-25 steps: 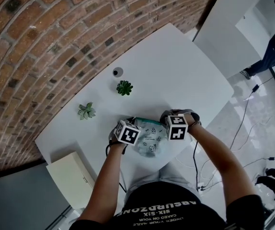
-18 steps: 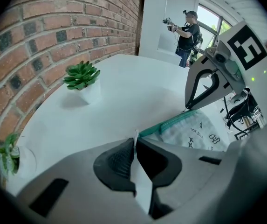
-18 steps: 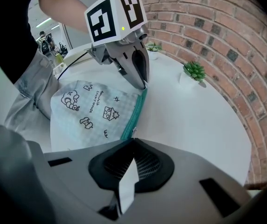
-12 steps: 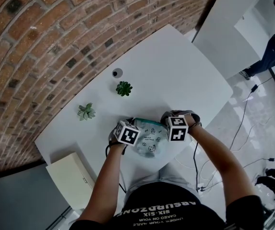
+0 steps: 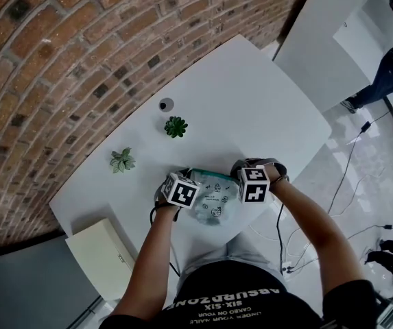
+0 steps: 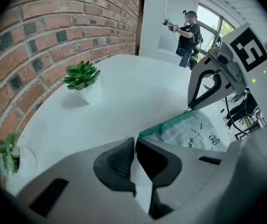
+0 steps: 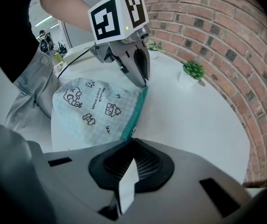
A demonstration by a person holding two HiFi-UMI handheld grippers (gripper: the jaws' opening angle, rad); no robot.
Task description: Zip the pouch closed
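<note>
Nothing has shifted: left tool [image 6: 135, 141] clenches the pouch [image 5: 213, 196] at 9 o'clock, right tool [image 7: 132, 143] pinches its zip [image 7: 138, 107] at 3 o'clock. Keep the fabric taut and draw steadily.

Black T-shirt [image 5: 227, 299] — white print, upside down in the head view: "ABSURDZONE", with "SIX-SIX" under it; the smaller lines below are not legible. Print on pouch [image 7: 93, 111] — doodles with tiny handwritten captions, too small to read.
</note>
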